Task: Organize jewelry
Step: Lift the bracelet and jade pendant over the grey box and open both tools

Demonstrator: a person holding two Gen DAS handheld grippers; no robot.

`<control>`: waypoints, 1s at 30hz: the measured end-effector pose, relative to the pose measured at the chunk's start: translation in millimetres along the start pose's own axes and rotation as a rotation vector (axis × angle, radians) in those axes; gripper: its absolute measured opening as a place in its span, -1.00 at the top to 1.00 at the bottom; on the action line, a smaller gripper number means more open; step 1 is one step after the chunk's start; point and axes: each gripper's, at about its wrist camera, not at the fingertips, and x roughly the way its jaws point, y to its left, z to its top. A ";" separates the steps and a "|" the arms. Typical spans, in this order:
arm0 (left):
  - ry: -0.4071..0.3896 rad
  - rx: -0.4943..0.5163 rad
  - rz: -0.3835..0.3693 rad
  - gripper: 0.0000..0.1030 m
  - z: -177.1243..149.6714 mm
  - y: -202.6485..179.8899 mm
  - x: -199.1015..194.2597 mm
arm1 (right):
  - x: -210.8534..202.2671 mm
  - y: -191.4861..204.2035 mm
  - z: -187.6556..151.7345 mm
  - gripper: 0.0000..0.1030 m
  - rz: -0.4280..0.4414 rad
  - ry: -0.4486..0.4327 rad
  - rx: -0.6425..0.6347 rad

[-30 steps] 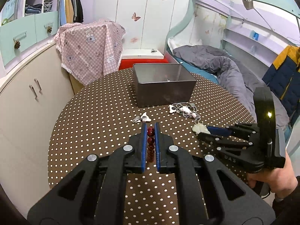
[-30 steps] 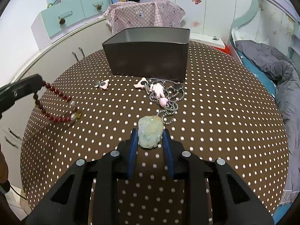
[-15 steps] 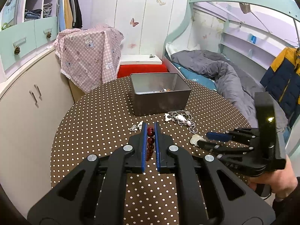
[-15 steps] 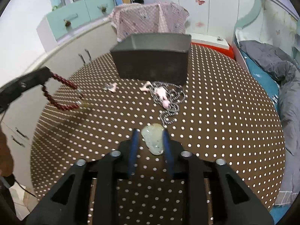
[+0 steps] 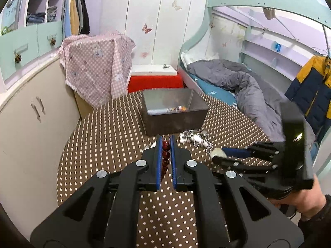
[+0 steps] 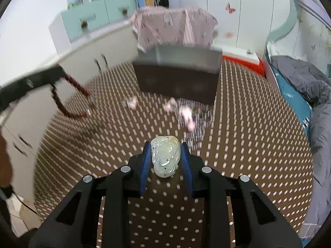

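Gripping a jade pendant (image 6: 165,157), the right hand-held gripper (image 6: 165,161) has just closed its jaws on it, clear of the bench (image 6: 258,144). Left hand-held gripper (image 5: 165,157) is clamped on red beads (image 5: 166,155). Looks like the carry step; next, both go over the tin (image 5: 175,122) and drop in.

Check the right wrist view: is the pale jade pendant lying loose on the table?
No, the jade pendant is clamped in the right gripper, lifted off the dotted tablecloth.

The right gripper (image 6: 165,159) has just closed on the jade pendant (image 6: 165,156), lifting it.
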 end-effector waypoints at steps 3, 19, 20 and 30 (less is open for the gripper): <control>-0.037 0.014 -0.005 0.85 17.7 -3.8 -4.2 | -21.6 -5.1 32.0 0.49 0.006 -0.074 -0.010; -0.085 -0.020 -0.080 0.85 116.4 -4.9 33.5 | -25.1 -39.9 143.1 0.48 0.056 -0.174 0.008; -0.077 -0.020 -0.087 0.85 120.7 -4.8 39.3 | -20.2 -42.0 144.4 0.48 0.058 -0.163 0.012; 0.044 -0.063 -0.026 -0.04 131.3 4.4 91.0 | 20.4 -66.4 149.5 -0.12 0.054 -0.095 0.118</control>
